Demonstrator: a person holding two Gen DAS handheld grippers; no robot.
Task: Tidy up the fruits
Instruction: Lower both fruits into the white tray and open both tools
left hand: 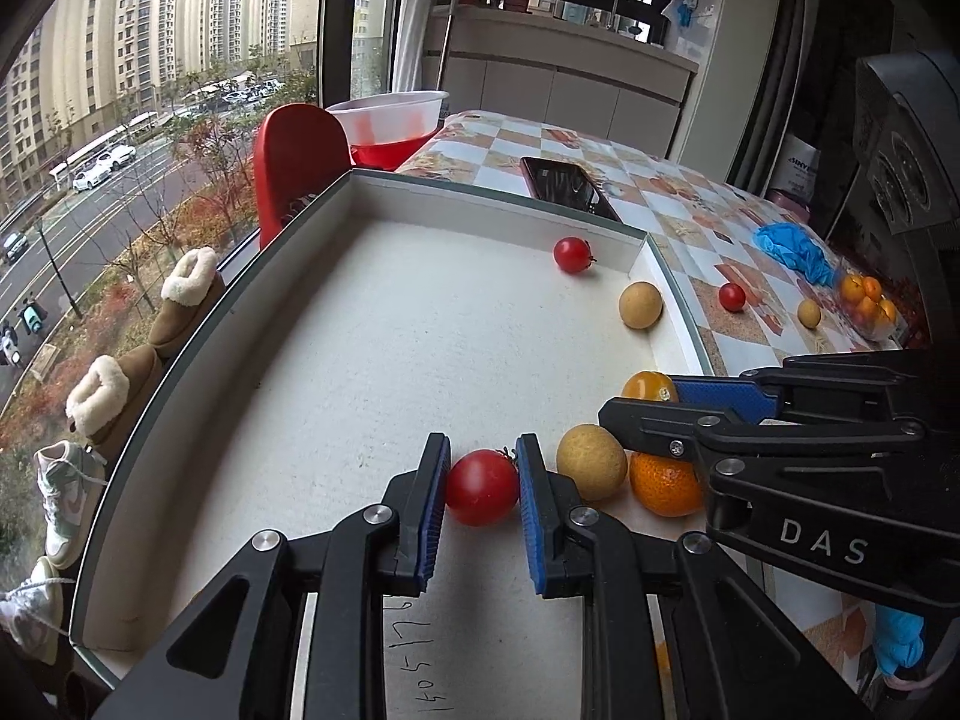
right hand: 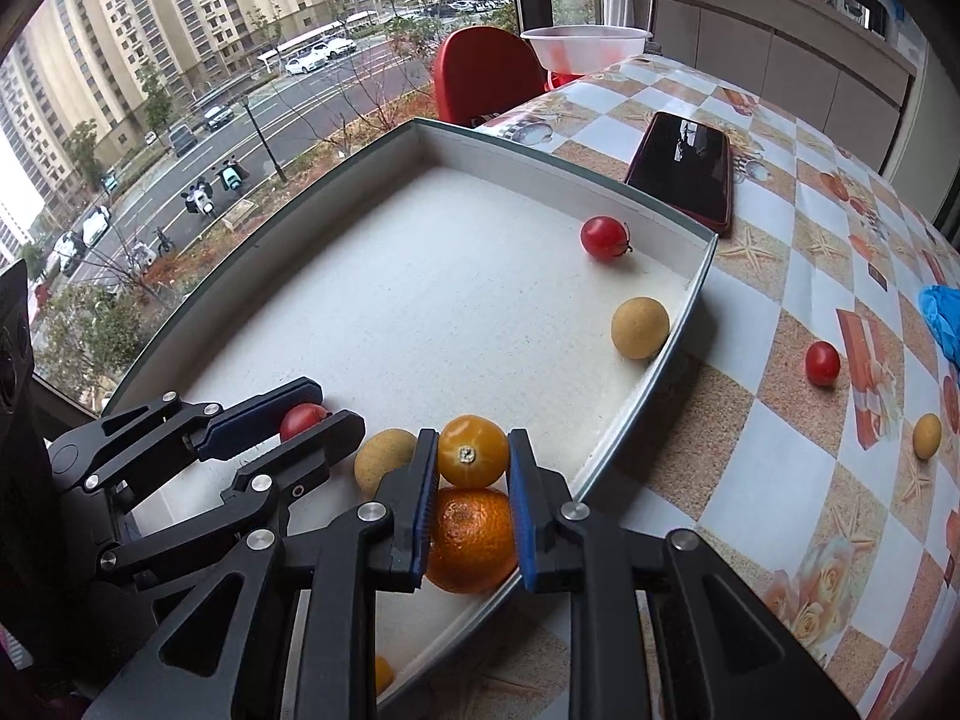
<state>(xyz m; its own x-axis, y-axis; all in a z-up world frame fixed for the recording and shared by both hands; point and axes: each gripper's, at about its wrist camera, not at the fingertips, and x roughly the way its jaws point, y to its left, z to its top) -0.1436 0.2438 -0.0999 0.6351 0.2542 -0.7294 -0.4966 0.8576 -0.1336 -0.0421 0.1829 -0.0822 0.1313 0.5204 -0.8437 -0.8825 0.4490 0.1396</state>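
Note:
A white tray (left hand: pixel 498 192) with a grey-green rim lies on the table. My left gripper (left hand: pixel 483 461) is shut on a red cherry tomato (left hand: pixel 482 489) low over the tray's near part. Just to its right, my right gripper (right hand: pixel 473 441) is shut on a small yellow-orange fruit (right hand: pixel 472 459), held directly above a mandarin (right hand: pixel 471 546) in the tray's near right corner. A tan round fruit (right hand: pixel 381 462) lies between the two grippers. Farther along the right wall sit another tan fruit (right hand: pixel 639 327) and a red tomato (right hand: pixel 605 237).
On the checked tablecloth right of the tray lie a cherry tomato (right hand: pixel 822 363) and a tan fruit (right hand: pixel 927 435). A dark phone (right hand: pixel 684 165) lies behind the tray, with a blue glove (left hand: pixel 792 249) and a bag of oranges (left hand: pixel 867 300) farther right. A red chair (left hand: pixel 300 162) and basin (left hand: pixel 390 114) stand at the window.

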